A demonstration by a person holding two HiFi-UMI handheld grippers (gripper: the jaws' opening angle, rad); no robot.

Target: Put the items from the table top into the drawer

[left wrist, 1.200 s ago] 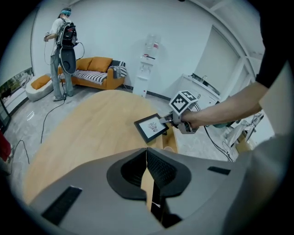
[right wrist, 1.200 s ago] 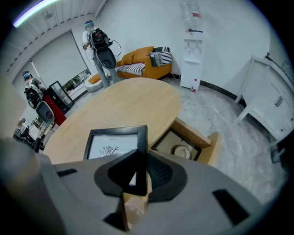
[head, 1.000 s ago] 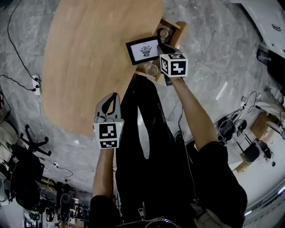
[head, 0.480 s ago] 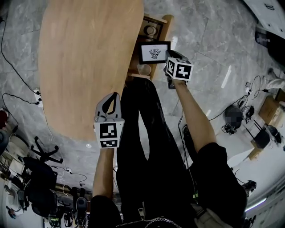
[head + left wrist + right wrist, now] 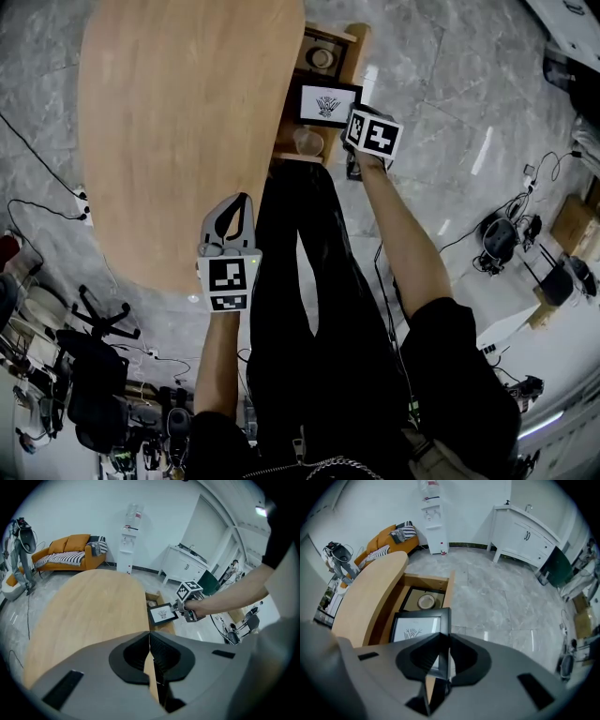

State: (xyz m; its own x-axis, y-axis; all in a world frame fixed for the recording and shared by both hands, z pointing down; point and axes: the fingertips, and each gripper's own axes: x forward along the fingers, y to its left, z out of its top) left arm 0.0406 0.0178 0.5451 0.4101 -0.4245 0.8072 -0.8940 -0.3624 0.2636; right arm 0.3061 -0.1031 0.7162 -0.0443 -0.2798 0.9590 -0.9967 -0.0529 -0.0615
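The picture frame [image 5: 328, 103], black-edged with a white mat and a dark plant drawing, hangs face up over the middle of the open wooden drawer [image 5: 355, 45]. Its edge sits between the jaws of the right gripper [image 5: 446, 637], which have just eased slightly apart. Inside the drawer, 1 pale round item [image 5: 425, 602] lies at the far end and 1 more [image 5: 307, 141] at the near end.

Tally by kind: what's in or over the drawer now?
frame: 1
round items: 2
total: 3
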